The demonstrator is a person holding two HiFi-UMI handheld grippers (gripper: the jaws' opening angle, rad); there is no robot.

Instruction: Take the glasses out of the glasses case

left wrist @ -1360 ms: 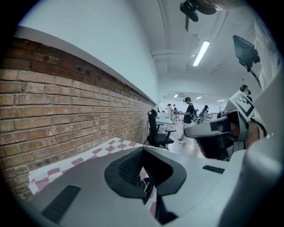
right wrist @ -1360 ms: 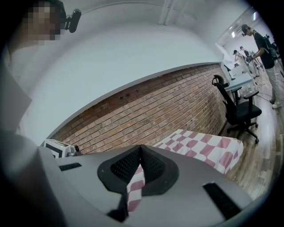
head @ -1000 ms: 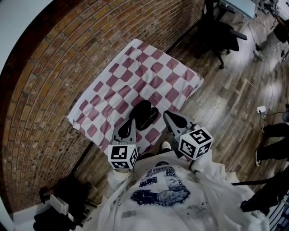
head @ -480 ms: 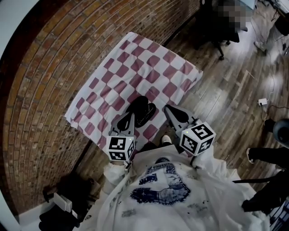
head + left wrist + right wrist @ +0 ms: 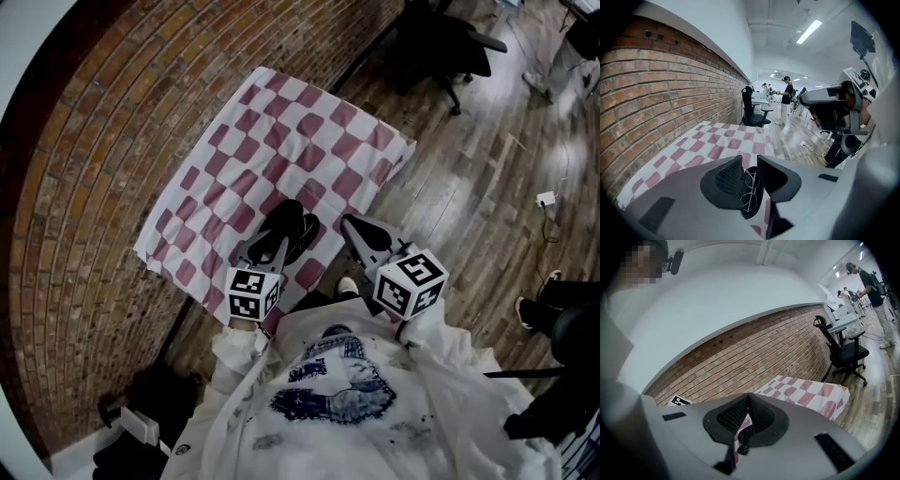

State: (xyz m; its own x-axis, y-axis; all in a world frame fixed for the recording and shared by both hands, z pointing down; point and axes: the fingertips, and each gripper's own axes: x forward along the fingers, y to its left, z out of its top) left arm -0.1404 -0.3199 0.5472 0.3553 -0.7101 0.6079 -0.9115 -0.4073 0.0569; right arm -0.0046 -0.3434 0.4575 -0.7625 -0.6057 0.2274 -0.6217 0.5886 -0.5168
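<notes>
Left gripper (image 5: 272, 246) hangs low over the open glasses case (image 5: 289, 225) at the lower middle of the head view, its jaws opening with a narrow gap between them. In the left gripper view the wire-framed glasses (image 5: 750, 187) show through that gap, lying inside the dark shell of the case, and the pads do not appear to touch them. Right gripper (image 5: 361, 234) sits just right of the case with its jaws pressed together and nothing between them.

The reach for the glasses seems to be the step in hand. The next move likely calls for spreading wider, settling the pads around the thin frame, and closing gently. The case rests near the bottom edge of the checkered cloth (image 5: 300, 141) covering the counter.
</notes>
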